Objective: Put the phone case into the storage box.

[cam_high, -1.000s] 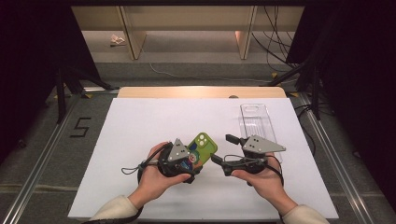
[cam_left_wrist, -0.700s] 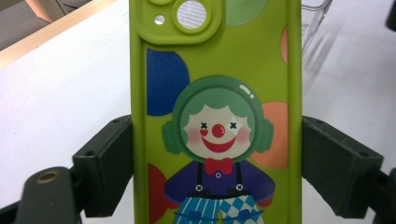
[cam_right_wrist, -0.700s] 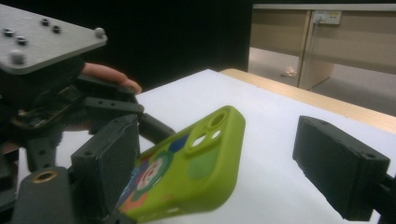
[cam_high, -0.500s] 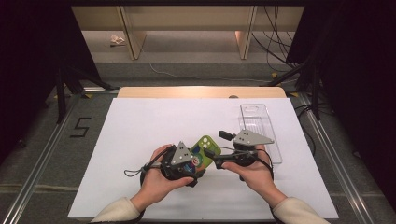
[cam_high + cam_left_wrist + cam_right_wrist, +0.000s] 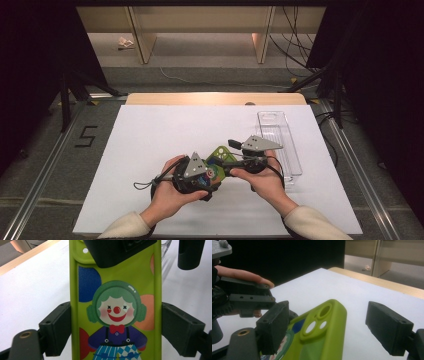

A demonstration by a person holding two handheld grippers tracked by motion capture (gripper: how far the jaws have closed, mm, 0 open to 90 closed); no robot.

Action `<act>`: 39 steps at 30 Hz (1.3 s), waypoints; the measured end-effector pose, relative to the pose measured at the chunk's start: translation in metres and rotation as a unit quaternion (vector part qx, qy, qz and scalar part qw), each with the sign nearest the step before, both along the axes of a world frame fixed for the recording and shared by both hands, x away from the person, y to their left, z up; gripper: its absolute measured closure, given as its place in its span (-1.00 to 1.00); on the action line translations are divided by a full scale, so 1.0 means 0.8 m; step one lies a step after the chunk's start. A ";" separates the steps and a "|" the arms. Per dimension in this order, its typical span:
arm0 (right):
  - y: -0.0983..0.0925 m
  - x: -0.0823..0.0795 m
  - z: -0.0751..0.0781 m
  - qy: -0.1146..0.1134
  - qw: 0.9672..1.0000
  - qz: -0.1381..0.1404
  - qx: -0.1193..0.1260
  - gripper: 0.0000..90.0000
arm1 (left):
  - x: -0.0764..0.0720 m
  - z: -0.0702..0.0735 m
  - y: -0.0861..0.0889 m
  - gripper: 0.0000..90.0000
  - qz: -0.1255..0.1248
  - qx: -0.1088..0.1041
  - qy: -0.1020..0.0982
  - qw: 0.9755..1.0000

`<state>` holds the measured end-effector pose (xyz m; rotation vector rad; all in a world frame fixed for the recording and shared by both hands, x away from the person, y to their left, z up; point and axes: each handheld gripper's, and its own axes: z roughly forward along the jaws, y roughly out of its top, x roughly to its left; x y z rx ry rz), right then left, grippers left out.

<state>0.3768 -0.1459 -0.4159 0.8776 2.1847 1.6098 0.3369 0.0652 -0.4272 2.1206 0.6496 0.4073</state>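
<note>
Item: lime-green soft phone case printed with a clown figure (image 5: pixel 115 315). It sat near the tabletop's six o'clock edge, lifted between both hands, camera cut-outs toward twelve o'clock.

Left gripper (image 5: pixel 212 175): clamped across the case's two long sides, pads flush on both edges in the left gripper view. Position steady.

Right gripper (image 5: pixel 329 330): jaws apart and astride the camera end of the case; they had just been closing, with the case between them. In the right gripper view the pad at nine o'clock stood at the case's edge, the pad at three o'clock clear of it; no grip yet.

Also present: white tabletop (image 5: pixel 165 130); clear plastic rectangular tray (image 5: pixel 280 140) at three o'clock of the hands, apart from the case; grey three-cornered plates on both grippers; cream sleeves (image 5: pixel 125 225) at six o'clock.

Step in hand, as judged: taking a second hold on the case's upper end.

Handling notes: centre the case between the right pads before closing, so both land together. Keep the left hold still and level; soft walls would likely buckle under a skewed pinch. Close squarely on the side walls, clear of the raised camera ring.
</note>
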 end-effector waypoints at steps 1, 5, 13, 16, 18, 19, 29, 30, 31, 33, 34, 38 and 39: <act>0.000 0.000 0.000 0.000 1.000 0.000 0.000 -0.54 | 0.000 0.000 0.000 -0.64 0.000 0.000 0.000 1.000; 0.004 0.003 -0.002 0.008 1.000 0.004 0.001 -0.48 | 0.000 0.000 0.000 -0.64 0.000 -0.001 -0.001 1.000; 0.010 0.005 -0.003 0.016 1.000 0.010 0.002 -0.34 | -0.001 -0.001 -0.001 -0.64 -0.001 -0.002 -0.001 1.000; 0.012 0.006 -0.004 0.022 1.000 0.011 0.002 -0.31 | -0.001 0.000 -0.001 -0.63 -0.003 -0.001 0.000 1.000; 0.012 0.006 -0.005 0.025 1.000 0.009 0.002 -0.27 | -0.001 -0.001 -0.001 -0.63 -0.001 -0.003 -0.001 1.000; 0.012 0.006 -0.005 0.025 1.000 0.009 0.002 -0.27 | -0.001 -0.001 -0.001 -0.63 -0.001 -0.003 -0.001 1.000; 0.012 0.009 -0.004 0.043 0.999 0.008 0.018 -0.04 | 0.000 0.000 -0.001 -0.63 -0.002 -0.001 -0.001 1.000; 0.012 0.009 -0.004 0.044 0.999 0.008 0.020 -0.01 | 0.000 0.000 -0.001 -0.63 -0.001 -0.002 -0.001 1.000; 0.012 0.009 -0.004 0.044 0.999 0.008 0.020 -0.01 | 0.000 0.000 -0.001 -0.63 -0.001 -0.002 -0.001 1.000; 0.012 0.009 -0.004 0.047 0.999 0.009 0.023 0.05 | 0.000 0.000 -0.001 -0.63 -0.001 -0.001 -0.002 1.000; 0.012 0.009 -0.004 0.049 0.998 0.008 0.024 0.06 | 0.000 0.000 -0.001 -0.63 0.000 -0.001 -0.002 1.000; 0.012 0.009 -0.003 0.053 0.998 0.005 0.024 0.09 | 0.000 0.000 -0.001 -0.63 0.000 -0.002 -0.002 1.000; 0.012 0.009 -0.003 0.055 0.998 0.005 0.026 0.10 | 0.000 0.000 -0.001 -0.63 0.000 -0.001 -0.003 1.000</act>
